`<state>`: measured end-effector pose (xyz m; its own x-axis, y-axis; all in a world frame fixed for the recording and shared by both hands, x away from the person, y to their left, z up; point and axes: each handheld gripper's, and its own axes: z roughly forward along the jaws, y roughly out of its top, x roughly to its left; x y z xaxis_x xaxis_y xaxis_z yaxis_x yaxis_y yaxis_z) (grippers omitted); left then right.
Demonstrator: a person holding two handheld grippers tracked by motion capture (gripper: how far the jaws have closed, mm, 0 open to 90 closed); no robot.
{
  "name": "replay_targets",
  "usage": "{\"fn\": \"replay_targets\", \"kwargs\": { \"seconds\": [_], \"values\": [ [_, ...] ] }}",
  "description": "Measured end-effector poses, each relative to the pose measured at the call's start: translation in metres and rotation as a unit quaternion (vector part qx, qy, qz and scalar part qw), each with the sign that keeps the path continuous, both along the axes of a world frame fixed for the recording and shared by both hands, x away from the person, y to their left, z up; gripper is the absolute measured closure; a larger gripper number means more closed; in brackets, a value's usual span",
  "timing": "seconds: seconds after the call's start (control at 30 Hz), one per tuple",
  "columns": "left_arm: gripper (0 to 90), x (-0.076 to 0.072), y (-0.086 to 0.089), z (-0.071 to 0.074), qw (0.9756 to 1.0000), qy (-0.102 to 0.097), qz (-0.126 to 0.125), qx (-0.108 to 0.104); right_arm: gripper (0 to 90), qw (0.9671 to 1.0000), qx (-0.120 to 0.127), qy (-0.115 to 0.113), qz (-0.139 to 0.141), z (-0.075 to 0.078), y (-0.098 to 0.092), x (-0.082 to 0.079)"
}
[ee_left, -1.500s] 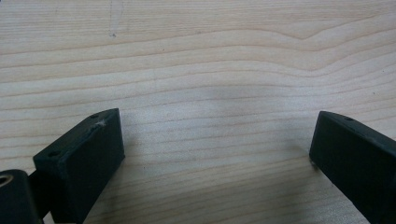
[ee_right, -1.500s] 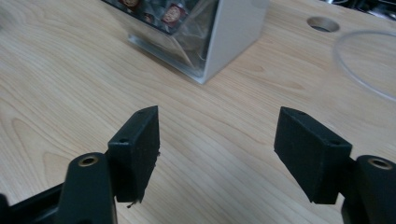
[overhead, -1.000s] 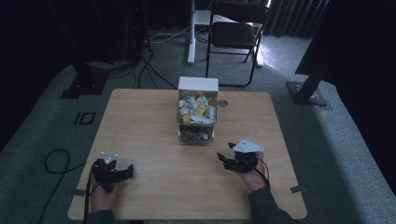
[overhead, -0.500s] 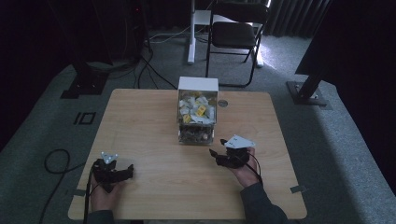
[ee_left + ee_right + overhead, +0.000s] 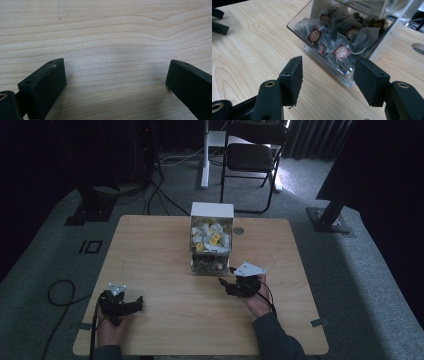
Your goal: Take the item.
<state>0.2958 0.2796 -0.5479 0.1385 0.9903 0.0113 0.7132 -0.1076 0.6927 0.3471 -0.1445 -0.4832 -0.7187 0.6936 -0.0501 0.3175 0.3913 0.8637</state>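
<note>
Clear dispenser box [image 5: 211,245] stands upright near the middle of the tabletop's far edge, slightly right of centre. Upper compartment holds white and yellow packets [image 5: 210,235]. Lower tray, open toward the near edge, holds dark tea bags [image 5: 337,40] with red-brown square tags; the bags lie heaped against the clear front wall in the right gripper view. White lid or back panel sits at the box's far side.

Right gripper [image 5: 227,282] hovers just beside the box's near right corner, jaws pointing at the lower tray. In its own view [image 5: 328,75] the two black jaws stand apart with bare wood and the tray's front lip between them; nothing gripped, no pad on the box. Jaws have just been closing a little, nothing between them. Grey three-cornered plate on top, hand [image 5: 257,302] behind it, dark sleeve running to the near edge.

Left gripper [image 5: 137,302] sits near the near-left corner of the tabletop [image 5: 160,255], well apart from the box. Its own view [image 5: 116,80] shows jaws spread wide over bare wood grain, nothing between them.

Small round hole [image 5: 239,230] in the tabletop just right of the box. Beyond the far edge: a folding chair [image 5: 252,157] on grey carpet.
</note>
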Motion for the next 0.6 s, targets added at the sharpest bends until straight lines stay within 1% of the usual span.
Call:
{"fn": "replay_targets", "kwargs": {
  "seconds": [0.13,0.37,0.6],
  "values": [
    [3.5,0.000,0.000,0.000,1.0000,0.000,0.000,0.000,41.4,1.0000,0.001,0.000,0.005,-0.001,0.007,0.002],
    [3.5,0.000,0.000,0.000,1.0000,0.000,0.000,0.000,42.7,0.9999,-0.005,-0.001,0.015,-0.002,0.019,0.009],
    [3.5,0.000,0.000,0.000,1.0000,0.000,0.000,0.000,51.2,0.9995,-0.014,-0.004,0.029,-0.002,0.035,0.016]
  ]
}}
